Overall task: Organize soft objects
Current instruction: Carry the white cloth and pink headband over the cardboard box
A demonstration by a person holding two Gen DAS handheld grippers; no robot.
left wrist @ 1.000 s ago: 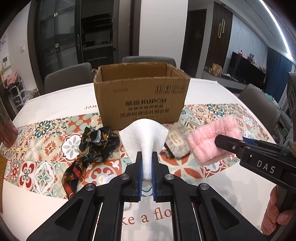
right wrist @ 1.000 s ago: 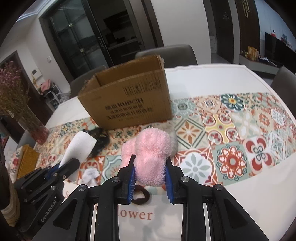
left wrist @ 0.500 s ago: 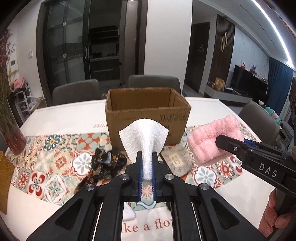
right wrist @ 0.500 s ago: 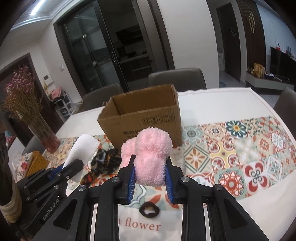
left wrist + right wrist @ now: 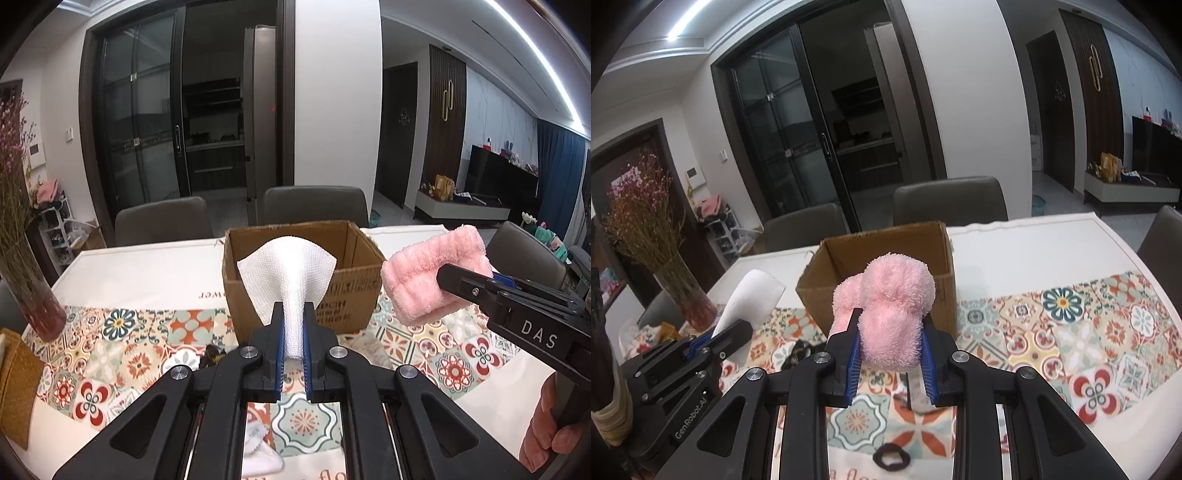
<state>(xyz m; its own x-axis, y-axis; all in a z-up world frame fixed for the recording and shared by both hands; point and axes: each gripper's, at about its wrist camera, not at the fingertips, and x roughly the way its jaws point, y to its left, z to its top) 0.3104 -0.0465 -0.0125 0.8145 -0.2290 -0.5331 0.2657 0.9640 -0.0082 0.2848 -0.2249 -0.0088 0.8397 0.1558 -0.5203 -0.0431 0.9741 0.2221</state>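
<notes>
My left gripper [image 5: 293, 314] is shut on a white woven cloth [image 5: 288, 273] that fans out above its tips, lifted above the table. My right gripper [image 5: 892, 319] is shut on a fluffy pink towel [image 5: 886, 306], also held in the air; the same pink towel [image 5: 424, 273] shows at the right of the left wrist view. An open cardboard box [image 5: 354, 254] stands upright on the table just beyond both grippers, its inside [image 5: 886, 247] showing nothing that I can see. In the right wrist view the left gripper [image 5: 733, 330] with the white cloth [image 5: 750, 299] is at lower left.
A patterned table runner [image 5: 1071, 325] crosses the white table. A dark patterned scarf [image 5: 798, 350], a black hair tie [image 5: 892, 458] and a white cloth piece [image 5: 258, 454] lie near the front. A vase of dried flowers [image 5: 687, 299] stands left. Grey chairs [image 5: 314, 206] ring the far side.
Both grippers have risen with their cloths, and the views have tilted up, so the box's open top now shows. The grips have not changed.
</notes>
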